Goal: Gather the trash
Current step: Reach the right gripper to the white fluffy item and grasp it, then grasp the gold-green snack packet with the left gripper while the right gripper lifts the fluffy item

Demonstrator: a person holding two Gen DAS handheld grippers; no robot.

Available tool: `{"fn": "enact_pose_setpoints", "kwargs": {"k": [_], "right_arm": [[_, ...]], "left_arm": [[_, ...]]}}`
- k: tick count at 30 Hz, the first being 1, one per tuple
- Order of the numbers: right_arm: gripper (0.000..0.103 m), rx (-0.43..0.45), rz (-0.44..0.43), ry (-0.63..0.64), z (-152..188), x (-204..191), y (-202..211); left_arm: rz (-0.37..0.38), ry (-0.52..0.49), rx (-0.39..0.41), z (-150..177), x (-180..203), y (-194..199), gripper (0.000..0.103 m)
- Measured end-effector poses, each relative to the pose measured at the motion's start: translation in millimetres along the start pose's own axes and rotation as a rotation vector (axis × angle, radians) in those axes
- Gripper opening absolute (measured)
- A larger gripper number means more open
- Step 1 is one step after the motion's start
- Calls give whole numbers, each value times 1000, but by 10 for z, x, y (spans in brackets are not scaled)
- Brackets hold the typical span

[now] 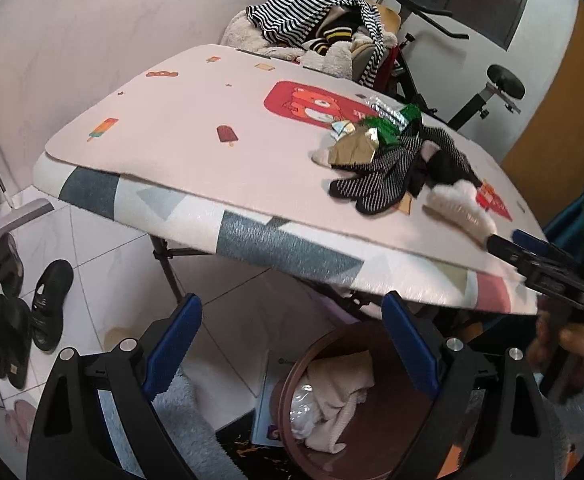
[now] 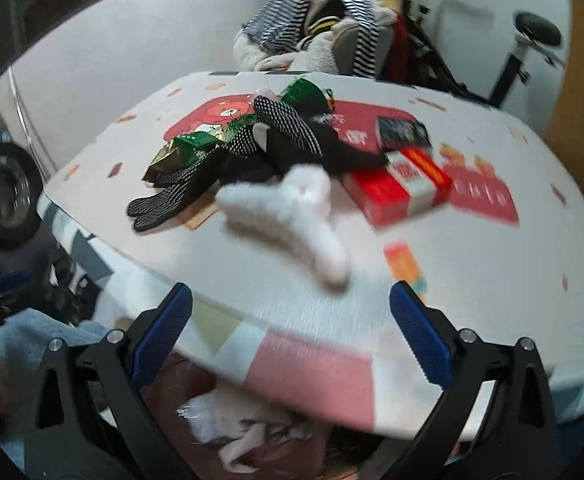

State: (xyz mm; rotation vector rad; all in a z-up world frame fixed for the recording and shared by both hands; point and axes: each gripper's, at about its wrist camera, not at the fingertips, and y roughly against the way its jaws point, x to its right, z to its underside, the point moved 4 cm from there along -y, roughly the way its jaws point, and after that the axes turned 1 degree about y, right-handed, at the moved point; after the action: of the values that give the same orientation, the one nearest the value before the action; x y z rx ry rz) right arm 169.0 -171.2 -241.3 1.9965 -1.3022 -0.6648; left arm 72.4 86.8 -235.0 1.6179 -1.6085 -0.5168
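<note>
Right wrist view: right gripper (image 2: 292, 328) jaws wide, empty, below table edge; left gripper (image 1: 292, 344) likewise. Wrappers (image 2: 179, 152) at 11 o'clock, tangled under gloves (image 2: 211, 168). Risk: grab snags glove, binning non-trash in bin (image 1: 292, 380)

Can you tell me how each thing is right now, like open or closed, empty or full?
Left claw: open, empty.
Right claw: open, empty.
Brown bin: below the table, holding cloth and plastic.
Red box: lying flat, looks closed.
Wrappers: crumpled, on the table.
Black glove: lying limp.
</note>
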Motion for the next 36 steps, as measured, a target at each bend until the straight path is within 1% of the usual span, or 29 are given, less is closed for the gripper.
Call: {"fn": "enact_pose_setpoints", "kwargs": {"k": [3,5,6,9,11,12,13,15,17,20,21,25,29,32,34,36], "right_arm": [[95,-27,17,33,-143,11,-207],[86,-54,23,40,-218,25,-336],[84,-77,19,37,-257,29,-417],[75,-100,-5,31,-339,9,-539],[66,-111,-16,34,-362,-14,-592],[63,-121,-24,36,-369,-27,-621],[62,-119,-23,37,-370,-35,-626],[61,-106,-43,36,-358,-58,-595],[48,-95,-70,35,-329,-91,-538],[48,-67,-91,23,-278,-133,-418],[48,-51,-98,20,-259,-150,-357],[48,-5,-102,-22,-202,-176,-170],[48,34,-100,-86,-169,-123,-24],[48,53,-103,-121,-141,-69,63],[48,62,-104,-145,-125,-27,116],[48,66,-107,-164,-108,6,142]], "left_arm": [[10,4,9,-45,5,16,89],[15,-1,11,-57,10,25,89],[18,-5,11,-62,14,27,89],[23,-7,5,-73,12,23,89],[25,-2,-1,-83,6,6,88],[29,3,-6,-88,2,-6,87],[33,7,-10,-89,1,-12,86],[48,12,-21,-97,6,-28,80],[61,13,-33,-109,15,-50,75],[83,7,-41,-160,55,-91,65],[92,5,-45,-195,77,-114,64],[119,1,-44,-356,184,-209,63],[141,-24,-48,-612,344,-404,63],[140,-55,-49,-848,467,-611,63],[124,-87,-52,-1015,560,-768,63],[115,-118,-51,-1128,631,-882,58]]}}
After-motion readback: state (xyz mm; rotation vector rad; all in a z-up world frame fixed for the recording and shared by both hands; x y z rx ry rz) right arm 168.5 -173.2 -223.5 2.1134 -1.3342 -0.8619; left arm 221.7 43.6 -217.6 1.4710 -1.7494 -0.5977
